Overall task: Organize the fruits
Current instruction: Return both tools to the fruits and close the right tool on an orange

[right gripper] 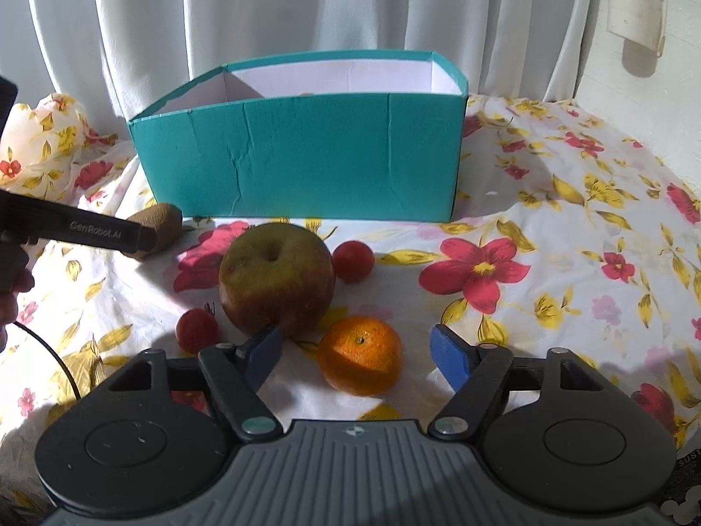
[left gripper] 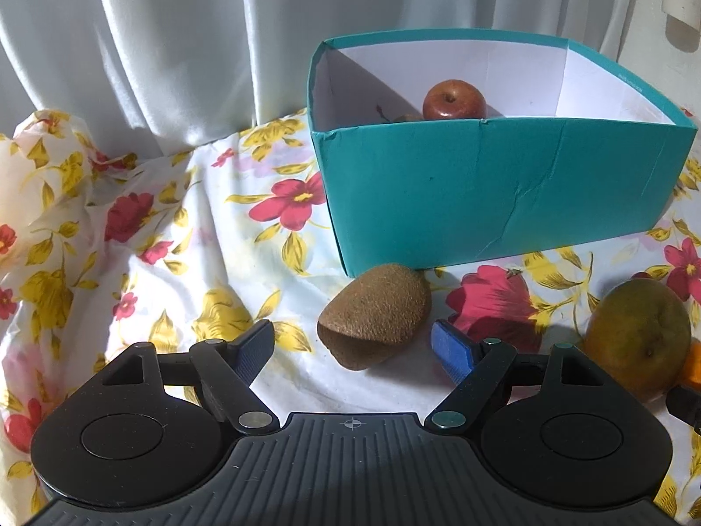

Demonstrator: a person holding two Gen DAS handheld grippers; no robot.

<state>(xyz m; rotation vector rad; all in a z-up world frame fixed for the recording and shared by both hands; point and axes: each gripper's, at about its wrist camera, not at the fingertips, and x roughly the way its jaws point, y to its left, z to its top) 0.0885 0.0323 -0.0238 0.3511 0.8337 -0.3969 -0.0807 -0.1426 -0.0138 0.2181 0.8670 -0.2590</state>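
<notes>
A teal box stands on the floral cloth; a red apple lies inside it. My left gripper is open, with a brown kiwi lying on the cloth between its fingertips. A greenish apple lies to its right. In the right wrist view my right gripper is open around an orange. The greenish apple sits just beyond, with two small red fruits beside it. The box stands behind. The left gripper's finger reaches the kiwi.
White curtains hang behind the box. The floral cloth covers the surface and is bunched up at the far left. A white wall fitting is at the upper right.
</notes>
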